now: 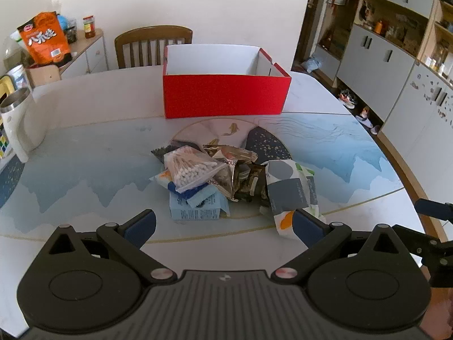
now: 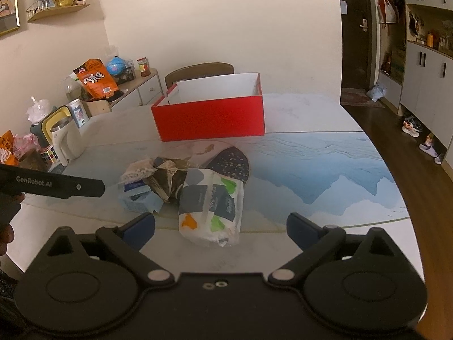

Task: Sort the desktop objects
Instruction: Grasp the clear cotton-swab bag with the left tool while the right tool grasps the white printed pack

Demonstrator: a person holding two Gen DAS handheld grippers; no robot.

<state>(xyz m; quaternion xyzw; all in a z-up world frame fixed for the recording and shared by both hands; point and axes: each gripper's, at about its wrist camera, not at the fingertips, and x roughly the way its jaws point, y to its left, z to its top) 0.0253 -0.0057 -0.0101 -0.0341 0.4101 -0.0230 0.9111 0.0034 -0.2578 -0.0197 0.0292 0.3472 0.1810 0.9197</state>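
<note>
A heap of small items lies mid-table: a clear bag of cotton swabs (image 1: 190,170), brown foil sachets (image 1: 240,175), a pale blue carton (image 1: 195,209) and a patterned tissue pack (image 1: 291,192) (image 2: 211,206). Behind the heap stands an open red box (image 1: 226,96) (image 2: 209,116), white inside. My left gripper (image 1: 223,228) hovers open just in front of the heap with nothing between its blue pads. My right gripper (image 2: 220,231) is open too, its jaws wide on either side of the tissue pack's near end, not pressing on it.
A white mug (image 1: 17,124) (image 2: 66,141) and a puzzle cube (image 2: 51,154) stand at the table's left edge. A wooden chair (image 1: 153,45) is behind the box. An orange snack bag (image 1: 45,39) sits on a side cabinet. Cupboards and shoes line the right.
</note>
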